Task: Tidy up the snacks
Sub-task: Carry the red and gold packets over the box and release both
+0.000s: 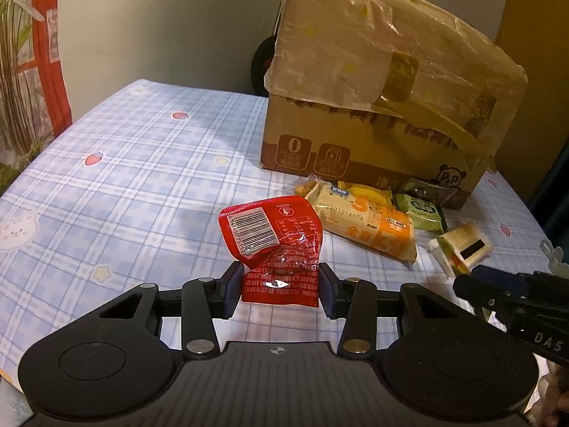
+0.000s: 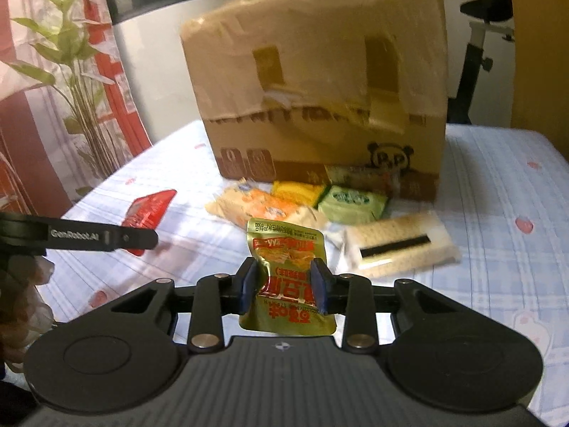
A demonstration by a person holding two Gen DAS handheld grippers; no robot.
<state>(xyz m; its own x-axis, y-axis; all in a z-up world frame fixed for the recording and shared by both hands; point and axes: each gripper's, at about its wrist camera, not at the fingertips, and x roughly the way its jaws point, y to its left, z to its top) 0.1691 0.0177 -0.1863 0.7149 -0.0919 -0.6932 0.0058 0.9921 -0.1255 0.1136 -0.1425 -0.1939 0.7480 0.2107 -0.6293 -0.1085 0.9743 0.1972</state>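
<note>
red foil was what the left gripper (image 1: 281, 286) pinched: its two pads were closed on the lower part of the red packet (image 1: 275, 245), which stood upright between them, above the checked tablecloth (image 1: 124, 163). the right gripper (image 2: 284, 286) was clamped on a gold packet (image 2: 284, 274) in the same way, gripping it around the middle. the loose snacks lay in a small heap at about 1 o'clock from the left gripper, touching the foot of the cardboard box (image 1: 373, 106): an orange packet (image 1: 377, 227), a green packet (image 1: 421, 213) and a white cracker pack (image 1: 462, 247) just beside them.

i judged that the step was carrying both packets to where they belong, maybe a row or the box; the pictures did not show which. to do it well, each packet should be kept level and the pads pressed only lightly, because the soft foil was crumpled already and could slip or burst. the two grippers were near each other, so one should move first. the box flap looked taped and closed, so dropping inside would need another opening
</note>
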